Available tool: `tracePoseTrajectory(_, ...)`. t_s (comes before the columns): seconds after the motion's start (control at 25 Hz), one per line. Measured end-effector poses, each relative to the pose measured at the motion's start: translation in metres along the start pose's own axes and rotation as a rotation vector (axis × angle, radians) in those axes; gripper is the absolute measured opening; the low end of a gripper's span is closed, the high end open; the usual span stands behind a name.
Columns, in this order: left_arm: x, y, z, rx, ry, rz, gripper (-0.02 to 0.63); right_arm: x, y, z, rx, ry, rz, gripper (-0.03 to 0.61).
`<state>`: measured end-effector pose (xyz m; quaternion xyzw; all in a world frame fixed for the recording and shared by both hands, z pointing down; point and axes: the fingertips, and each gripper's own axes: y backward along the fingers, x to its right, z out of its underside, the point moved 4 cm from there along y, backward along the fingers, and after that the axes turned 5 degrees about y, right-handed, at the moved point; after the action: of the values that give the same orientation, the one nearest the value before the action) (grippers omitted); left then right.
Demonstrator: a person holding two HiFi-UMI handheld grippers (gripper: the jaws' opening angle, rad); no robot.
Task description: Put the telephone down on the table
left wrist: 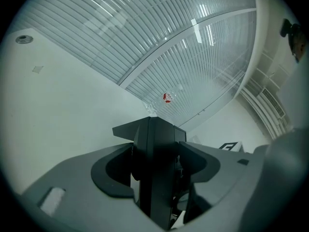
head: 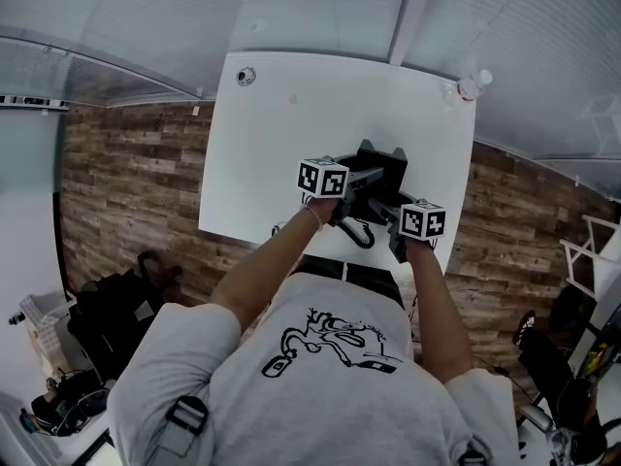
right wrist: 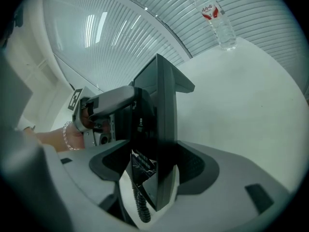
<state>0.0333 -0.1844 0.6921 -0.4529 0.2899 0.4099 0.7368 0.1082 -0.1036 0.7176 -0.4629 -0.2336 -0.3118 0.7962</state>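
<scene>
The left gripper [head: 361,177] and right gripper [head: 390,208] each clamp an edge of the black desk telephone [head: 381,166], held over the near part of the white rectangular table [head: 281,124]. It should be lowered level, both sides together, with its black coiled cord [head: 360,232] kept clear, and released only once seated.

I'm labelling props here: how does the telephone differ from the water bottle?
The telephone is black and opaque; the water bottle is clear with a red label. The telephone is held by the left gripper and the right gripper; the water bottle stands upright, untouched, at the far right corner of the table. Both share the one white table.
</scene>
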Motion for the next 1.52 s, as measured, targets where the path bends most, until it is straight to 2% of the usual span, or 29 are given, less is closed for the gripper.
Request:
tracePoseTrajectory(0.28, -0.013, -0.007, 0.005, -0.002, -0.001, -0.005, 0.288, 0.011, -0.011, 0.005, -0.023, -0.008, 0.003, 0.278)
tracePoseTrajectory(0.96, -0.021, -0.014, 0.006, 0.0, -0.009, -0.025, 0.29, 0.019, -0.016, 0.007, 0.001, -0.028, -0.011, 0.278)
tracePoseTrajectory(1.16, -0.018, -0.015, 0.006, -0.016, -0.048, -0.087, 0.298, 0.02, -0.013, 0.008, -0.016, 0.009, 0.022, 0.278)
tracePoseTrajectory(1.36, -0.023, -0.007, 0.014, -0.039, -0.051, -0.143, 0.319, 0.023, -0.008, 0.011, -0.038, 0.018, 0.058, 0.279)
tracePoseTrajectory(1.52, -0.024, 0.006, 0.021, -0.031, -0.046, -0.177, 0.32, 0.025, 0.005, 0.009, -0.013, 0.028, 0.078, 0.279)
